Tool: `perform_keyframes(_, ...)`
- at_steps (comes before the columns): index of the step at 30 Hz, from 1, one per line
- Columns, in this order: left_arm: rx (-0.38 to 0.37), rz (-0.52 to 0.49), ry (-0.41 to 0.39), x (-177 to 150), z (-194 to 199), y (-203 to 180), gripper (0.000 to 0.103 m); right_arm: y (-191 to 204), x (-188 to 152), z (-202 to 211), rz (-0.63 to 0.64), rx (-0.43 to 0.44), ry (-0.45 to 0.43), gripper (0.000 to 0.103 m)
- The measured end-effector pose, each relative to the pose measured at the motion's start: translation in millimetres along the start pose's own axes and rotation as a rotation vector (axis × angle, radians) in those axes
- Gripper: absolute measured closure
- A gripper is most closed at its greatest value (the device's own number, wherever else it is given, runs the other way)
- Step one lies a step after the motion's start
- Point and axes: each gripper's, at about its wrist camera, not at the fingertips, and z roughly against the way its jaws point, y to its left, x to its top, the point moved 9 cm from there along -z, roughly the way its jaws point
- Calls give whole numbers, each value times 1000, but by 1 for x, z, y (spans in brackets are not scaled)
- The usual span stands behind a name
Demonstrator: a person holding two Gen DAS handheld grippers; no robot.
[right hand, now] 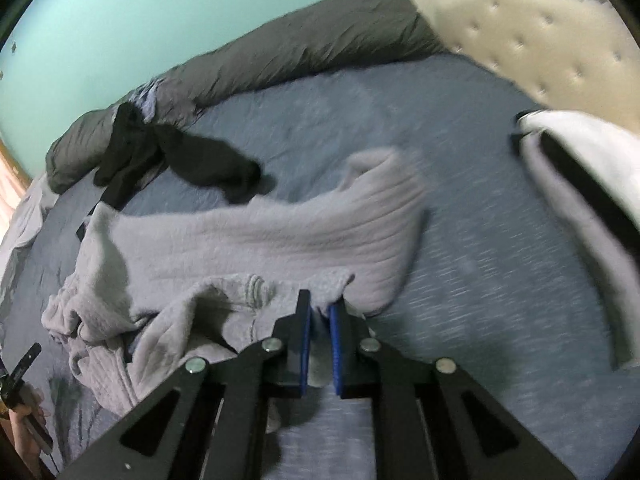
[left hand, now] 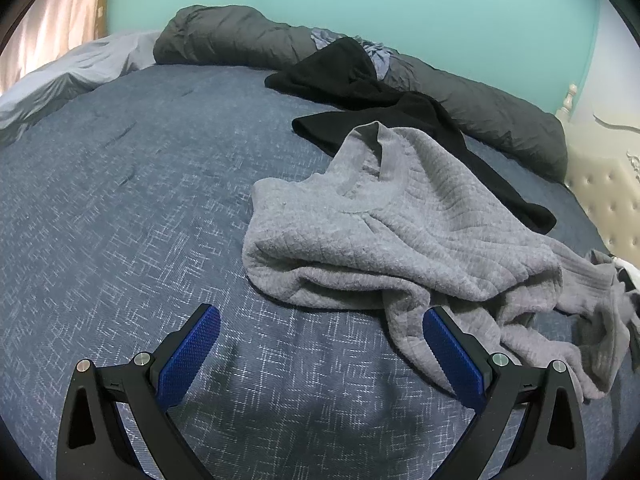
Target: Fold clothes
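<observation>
A crumpled grey knit sweater (left hand: pixel 404 236) lies on the blue bedspread (left hand: pixel 132 208). My left gripper (left hand: pixel 322 320) stands open just short of the sweater's near edge, its right pad beside a trailing sleeve, nothing between the pads. In the right wrist view my right gripper (right hand: pixel 320 304) is shut on an edge of the grey sweater (right hand: pixel 256 240), and the cloth rises toward the pads, lifted off the bedspread (right hand: pixel 480 240). The picture there is blurred by motion.
A black garment (left hand: pixel 360 92) (right hand: pixel 180 160) lies beyond the sweater, against a long dark grey rolled duvet (left hand: pixel 240 40) (right hand: pixel 280 48) by the turquoise wall. A cream tufted headboard (right hand: pixel 540 40) stands on the right. A white-and-black garment (right hand: pixel 580 184) lies near it. A hand (right hand: pixel 24 416) shows at lower left.
</observation>
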Motion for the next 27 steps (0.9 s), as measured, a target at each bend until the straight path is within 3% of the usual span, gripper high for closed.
perform_keyframes(15, 17, -10, 2, -1, -1, 1, 0, -169, 17, 103, -138, -275, -98, 95)
perform_keyframes(21, 22, -20, 2, -2, -3, -1, 0, -190, 14, 104, -144, -317, -98, 95)
perform_keyframes(27, 24, -20, 5, -2, -4, 0, 0, -180, 1, 77, -124, -284, -71, 95)
